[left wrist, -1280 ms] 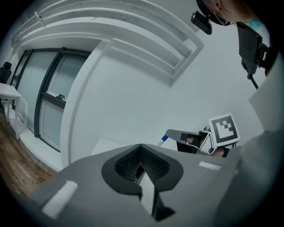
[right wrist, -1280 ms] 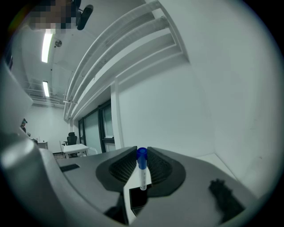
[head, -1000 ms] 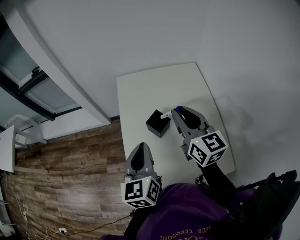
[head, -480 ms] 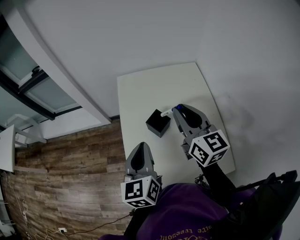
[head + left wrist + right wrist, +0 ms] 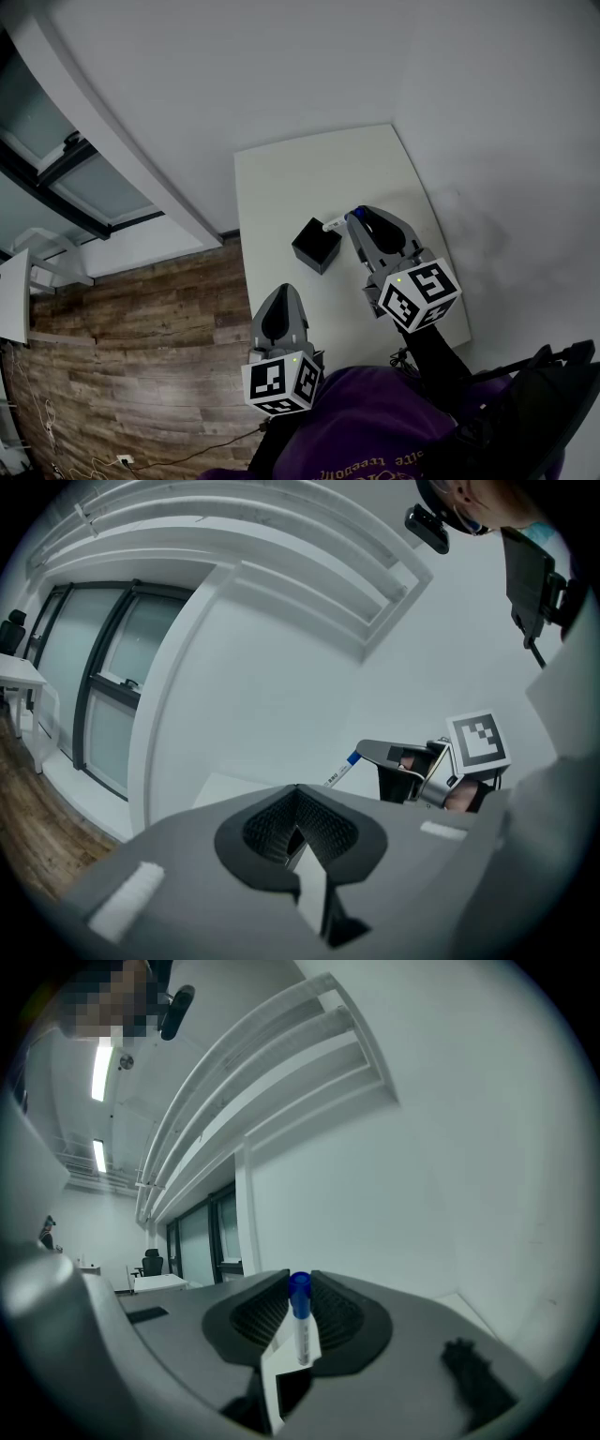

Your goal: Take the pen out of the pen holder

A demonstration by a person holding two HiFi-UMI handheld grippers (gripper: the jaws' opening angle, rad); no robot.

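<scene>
A black square pen holder (image 5: 316, 246) stands near the middle of the white table (image 5: 309, 173). My right gripper (image 5: 357, 219) is just right of it, shut on a white pen (image 5: 334, 225) with a blue cap. The pen lies slanted in the air, its white end over the holder's far right corner. In the right gripper view the pen (image 5: 301, 1324) stands between the closed jaws of the right gripper (image 5: 298, 1309). My left gripper (image 5: 284, 292) hangs at the table's near left edge, shut and empty. The left gripper (image 5: 298, 834) looks towards the pen (image 5: 339, 770); the holder is hidden there.
The table stands against a white wall, with its right side near another wall. Wooden floor (image 5: 141, 356) lies to the left, beyond it a glass window front (image 5: 66, 178). The person's purple sleeve (image 5: 366, 422) fills the bottom of the head view.
My right gripper has drawn the pen a little up and to the right, away from the holder. The left gripper has stayed still.
</scene>
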